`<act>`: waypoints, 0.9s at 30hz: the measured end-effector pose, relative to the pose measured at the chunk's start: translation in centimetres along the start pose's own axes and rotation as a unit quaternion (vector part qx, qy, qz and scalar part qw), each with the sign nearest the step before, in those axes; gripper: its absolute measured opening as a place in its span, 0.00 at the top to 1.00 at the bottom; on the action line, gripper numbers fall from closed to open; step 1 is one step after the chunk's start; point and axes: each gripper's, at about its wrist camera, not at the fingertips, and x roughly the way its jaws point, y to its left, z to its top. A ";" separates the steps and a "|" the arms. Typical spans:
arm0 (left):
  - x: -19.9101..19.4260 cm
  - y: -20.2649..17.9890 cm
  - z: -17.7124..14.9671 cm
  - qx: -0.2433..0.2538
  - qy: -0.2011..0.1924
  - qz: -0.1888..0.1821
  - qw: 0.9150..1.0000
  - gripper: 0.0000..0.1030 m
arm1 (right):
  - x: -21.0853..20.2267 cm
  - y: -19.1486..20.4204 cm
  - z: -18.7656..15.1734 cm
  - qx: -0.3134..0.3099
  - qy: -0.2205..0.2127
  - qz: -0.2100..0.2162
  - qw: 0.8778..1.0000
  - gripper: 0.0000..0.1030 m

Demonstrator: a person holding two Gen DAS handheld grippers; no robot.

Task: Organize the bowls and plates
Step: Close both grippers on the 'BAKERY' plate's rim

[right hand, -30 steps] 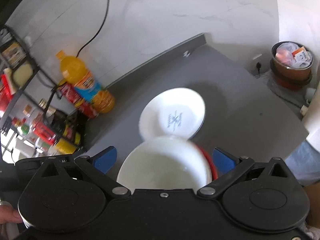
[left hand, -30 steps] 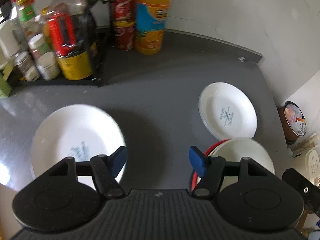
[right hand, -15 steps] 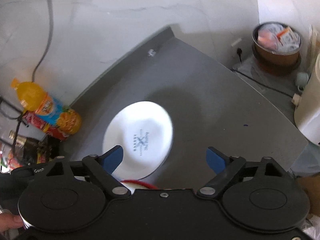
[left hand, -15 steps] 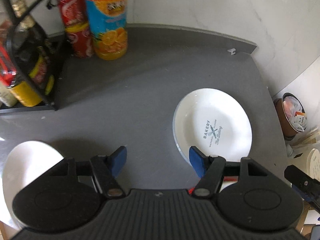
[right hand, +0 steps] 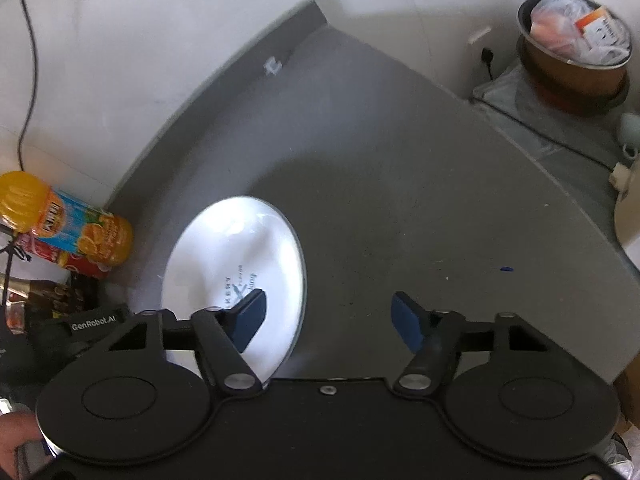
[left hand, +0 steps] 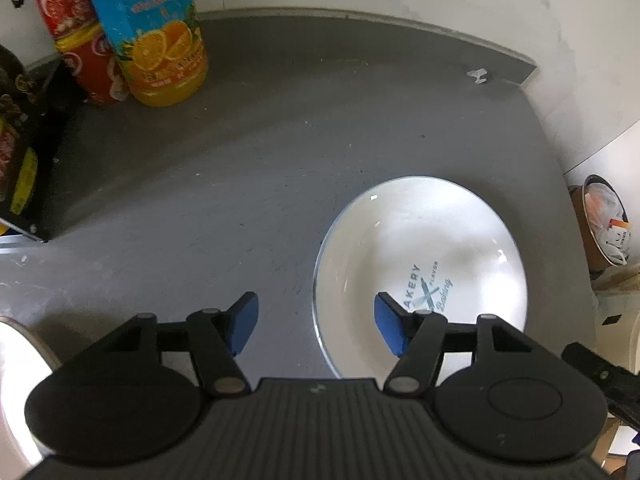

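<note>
Because it looks like glazed ceramic, the white plate (left hand: pixel 420 248) printed with a bakery logo will likely be stiff, smooth, slippery and breakable, so the safest hold is probably across its raised rim. It lies flat on the grey counter (left hand: pixel 280 160), well apart from the orange juice bottle (left hand: pixel 160 40) by the wall. The left gripper (left hand: pixel 316 324) hangs part-open over the plate's near-left rim, gripping nothing. The right gripper (right hand: pixel 328 320), whose jaws have just been closing, straddles the opposite rim, also empty. A second white dish (left hand: pixel 16 360) is cut off at the left view's edge; its shape cannot be told.
</note>
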 end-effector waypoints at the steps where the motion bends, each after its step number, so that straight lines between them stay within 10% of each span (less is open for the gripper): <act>1: 0.4 0.0 0.2 0.000 0.003 0.000 1.000 0.40 | 0.5 -0.1 0.1 -0.002 0.006 0.001 1.000 0.40; 27: 4.5 0.0 -0.1 -0.042 0.047 -0.019 0.998 0.77 | 5.8 2.1 -0.1 -0.025 0.078 0.027 0.996 0.83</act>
